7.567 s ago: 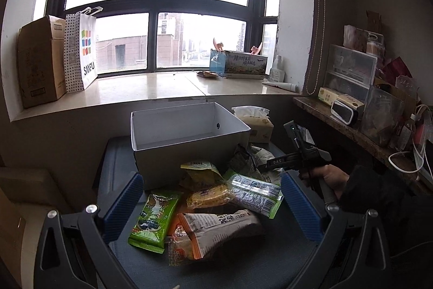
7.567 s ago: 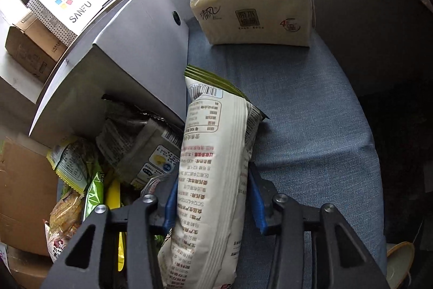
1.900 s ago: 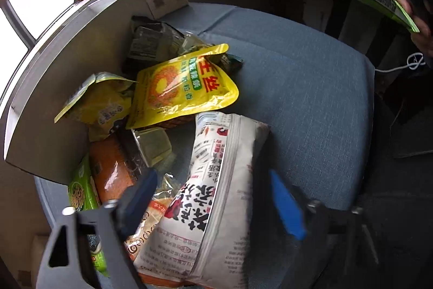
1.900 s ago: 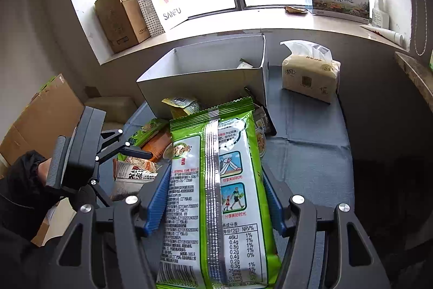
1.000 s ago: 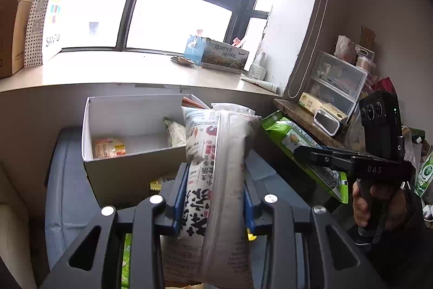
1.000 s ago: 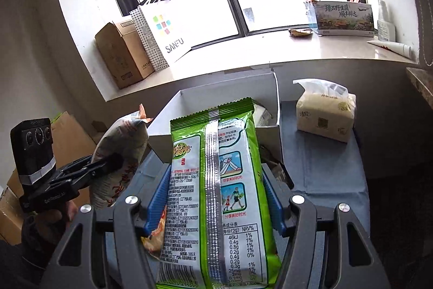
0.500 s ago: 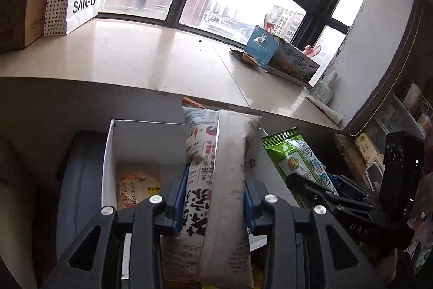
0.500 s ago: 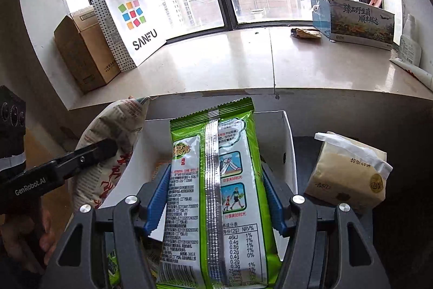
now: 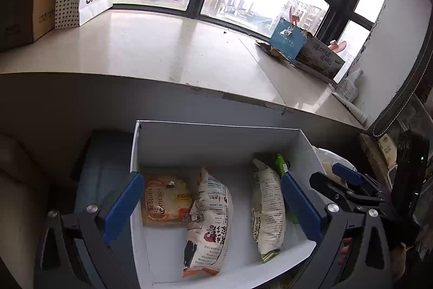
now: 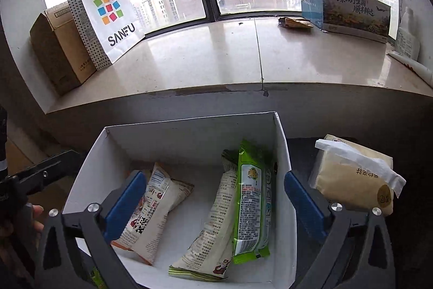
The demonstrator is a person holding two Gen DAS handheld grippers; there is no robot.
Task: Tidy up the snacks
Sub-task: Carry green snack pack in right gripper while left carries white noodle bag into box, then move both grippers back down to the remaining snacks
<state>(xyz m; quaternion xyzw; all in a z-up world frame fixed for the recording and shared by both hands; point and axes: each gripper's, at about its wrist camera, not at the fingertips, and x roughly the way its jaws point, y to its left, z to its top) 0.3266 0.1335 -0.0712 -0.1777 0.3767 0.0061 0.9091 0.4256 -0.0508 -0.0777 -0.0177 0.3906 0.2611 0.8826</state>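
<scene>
1. Left gripper (image 9: pixel 211 203) angled down over open white cardboard box (image 9: pixel 216 138); blue-padded fingers (image 9: pixel 123 201) spread wide, jaws just opened, nothing pinched.
2. White puffy snack bag with red and black print (image 9: pixel 209 221) lying on box floor between the left fingers, clear of both pads.
3. Flat orange snack packet (image 9: pixel 165 201) beside it, toward box's left wall.
4. Right gripper (image 10: pixel 213 205) likewise tilted down over same box (image 10: pixel 189 132); fingers (image 10: pixel 301 205) wide apart, jaws just opened, nothing between pads.
5. Green snack bag with white label (image 10: pixel 251 199) resting inside box near right wall, leaning on a cream printed snack bag (image 10: pixel 213 229); both below the fingers, untouched.
6. Cream tissue pack (image 10: pixel 354 175) outside box, to its right.
</scene>
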